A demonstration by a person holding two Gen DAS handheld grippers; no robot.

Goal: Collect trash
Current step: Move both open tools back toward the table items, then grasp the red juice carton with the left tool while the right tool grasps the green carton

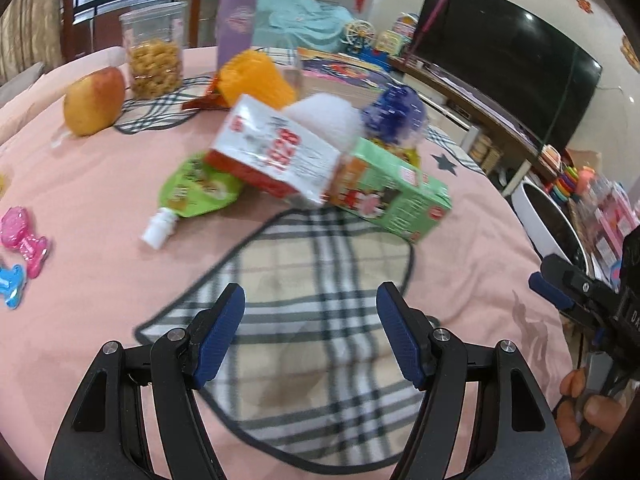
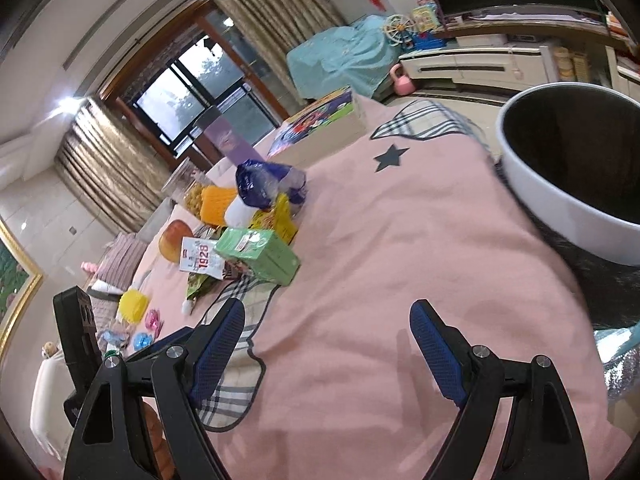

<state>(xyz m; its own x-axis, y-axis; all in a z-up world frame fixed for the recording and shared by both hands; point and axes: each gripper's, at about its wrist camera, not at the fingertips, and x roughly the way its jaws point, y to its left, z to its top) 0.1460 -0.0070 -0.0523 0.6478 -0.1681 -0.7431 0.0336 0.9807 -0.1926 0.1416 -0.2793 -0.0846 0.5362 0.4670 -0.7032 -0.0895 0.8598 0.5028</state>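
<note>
We take the green carton (image 1: 390, 190) as our landmark. In front of it the plaid cloth (image 1: 312, 320) lies flat and bare — we see open room there, and the left gripper (image 1: 311, 312) hangs over it with its jaws spread wide. Behind the carton the way is blocked: a white-and-red packet (image 1: 276, 152) leans on it, with a blue bag (image 1: 394, 114) and an orange object (image 1: 256, 76) crowded beyond. To its left lies a green spout pouch (image 1: 192, 194). To its right we find bare pink tablecloth (image 2: 400, 240) — up to the white bin (image 2: 560, 208).
</note>
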